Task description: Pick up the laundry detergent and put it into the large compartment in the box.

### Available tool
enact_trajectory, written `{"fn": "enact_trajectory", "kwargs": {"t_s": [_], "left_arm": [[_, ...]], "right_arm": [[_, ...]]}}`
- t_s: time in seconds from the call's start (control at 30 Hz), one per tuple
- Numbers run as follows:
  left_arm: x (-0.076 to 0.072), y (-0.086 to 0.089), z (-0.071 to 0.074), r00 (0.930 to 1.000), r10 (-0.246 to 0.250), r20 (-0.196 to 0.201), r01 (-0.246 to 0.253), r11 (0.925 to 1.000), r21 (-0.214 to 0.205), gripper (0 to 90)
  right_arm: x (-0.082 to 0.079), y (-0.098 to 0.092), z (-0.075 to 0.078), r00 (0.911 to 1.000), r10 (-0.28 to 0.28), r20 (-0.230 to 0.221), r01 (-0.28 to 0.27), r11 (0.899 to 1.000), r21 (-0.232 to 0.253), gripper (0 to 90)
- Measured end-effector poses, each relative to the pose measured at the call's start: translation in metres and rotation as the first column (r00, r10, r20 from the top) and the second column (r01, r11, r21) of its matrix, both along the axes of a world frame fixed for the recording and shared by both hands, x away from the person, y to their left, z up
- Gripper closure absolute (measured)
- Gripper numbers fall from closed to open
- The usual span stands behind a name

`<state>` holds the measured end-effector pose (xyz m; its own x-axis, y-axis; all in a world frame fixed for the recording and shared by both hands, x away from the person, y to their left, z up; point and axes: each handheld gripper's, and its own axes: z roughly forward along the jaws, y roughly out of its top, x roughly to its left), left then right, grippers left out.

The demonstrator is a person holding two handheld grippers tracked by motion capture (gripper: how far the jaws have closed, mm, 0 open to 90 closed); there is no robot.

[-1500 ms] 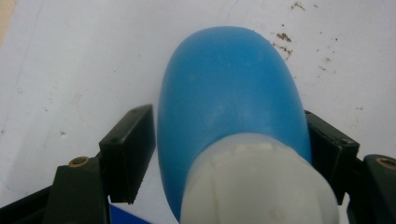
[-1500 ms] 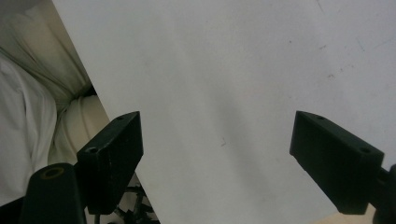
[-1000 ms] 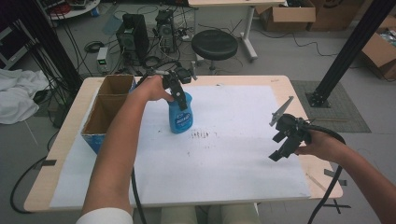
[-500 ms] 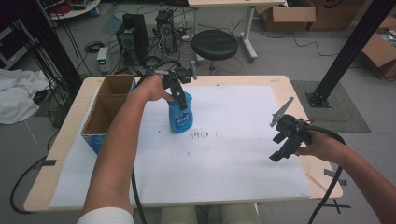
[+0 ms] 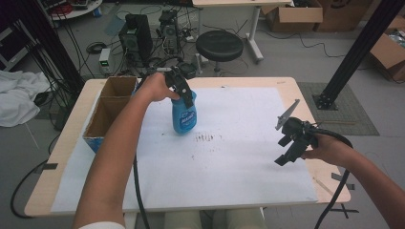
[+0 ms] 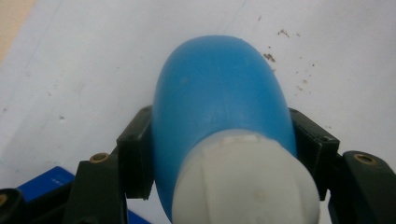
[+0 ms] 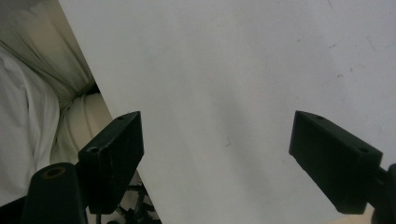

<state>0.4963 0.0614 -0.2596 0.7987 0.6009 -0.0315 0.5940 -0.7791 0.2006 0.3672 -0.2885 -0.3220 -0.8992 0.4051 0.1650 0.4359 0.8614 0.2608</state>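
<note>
A blue bottle (image 5: 184, 117) with a white cap (image 6: 243, 182) stands upright on the white paper sheet (image 5: 229, 157), left of the table's middle. My left gripper (image 5: 185, 99) comes down on it from above and is shut on it. In the left gripper view both black pads press the bottle's (image 6: 219, 93) sides just below the cap. My right gripper (image 5: 289, 150) hovers over the paper's right edge. Its jaws stand wide apart with nothing between them, and the right gripper (image 7: 215, 158) looks down on bare paper.
A cardboard box (image 5: 107, 114) with two open compartments sits at the table's left edge, close to the bottle. Dark crumbs (image 5: 205, 138) lie on the paper right of the bottle. A stool (image 5: 219, 45) and a black post (image 5: 353, 52) stand beyond the table.
</note>
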Motion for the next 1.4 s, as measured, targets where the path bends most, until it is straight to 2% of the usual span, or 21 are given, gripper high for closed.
{"fn": "enact_trajectory", "kwargs": {"t_s": [0.17, 0.33, 0.63, 0.77, 0.83, 0.9, 1.0, 1.03, 1.3, 1.4], "left_arm": [[-0.008, 0.001, 0.02, 0.9979, 0.063, 0.019, -0.062, 0.9978, -0.021, 37.2], [-0.017, 0.003, 0.04, 0.994, 0.105, 0.032, -0.104, 0.9944, -0.016, 37.2], [-0.034, 0.005, 0.074, 0.9779, 0.196, 0.074, -0.195, 0.9806, -0.015, 37.2], [-0.041, 0.01, 0.091, 0.9626, 0.258, 0.081, -0.256, 0.9659, -0.038, 37.2], [-0.045, 0.011, 0.098, 0.9534, 0.288, 0.09, -0.285, 0.9576, -0.042, 37.2], [-0.047, 0.013, 0.103, 0.9485, 0.302, 0.094, -0.3, 0.9532, -0.038, 37.2], [-0.049, 0.017, 0.11, 0.9354, 0.34, 0.096, -0.338, 0.9403, -0.043, 37.3], [-0.05, 0.019, 0.113, 0.9305, 0.353, 0.097, -0.351, 0.9355, -0.044, 37.3], [-0.06, 0.037, 0.126, 0.8782, 0.466, 0.108, -0.463, 0.8848, -0.056, 37.3], [-0.063, 0.044, 0.13, 0.8646, 0.49, 0.11, -0.487, 0.8716, -0.056, 37.3]], "right_arm": [[-0.001, 0.002, 0.002, 0.9999, 0.01, 0.005, -0.01, 1.0, 0.0, 17.6], [-0.003, 0.004, 0.004, 0.9996, 0.021, 0.018, -0.021, 1.0, 0.01, 17.7], [-0.007, 0.006, 0.005, 0.9988, 0.041, 0.029, -0.041, 0.999, 0.009, 17.7], [-0.008, 0.008, 0.006, 0.9984, 0.048, 0.03, -0.048, 0.999, 0.008, 17.7], [-0.009, 0.009, 0.006, 0.9984, 0.048, 0.03, -0.049, 0.999, 0.007, 17.7], [-0.01, 0.01, 0.007, 0.9982, 0.051, 0.031, -0.051, 0.999, 0.007, 17.7], [-0.011, 0.01, 0.006, 0.998, 0.054, 0.032, -0.055, 0.998, 0.007, 17.7], [-0.012, 0.011, 0.006, 0.9978, 0.057, 0.032, -0.058, 0.998, 0.007, 17.7], [-0.014, 0.013, 0.006, 0.9967, 0.073, 0.036, -0.073, 0.997, 0.001, 17.7], [-0.015, 0.015, 0.007, 0.9966, 0.075, 0.034, -0.075, 0.997, -0.001, 17.7]]}}
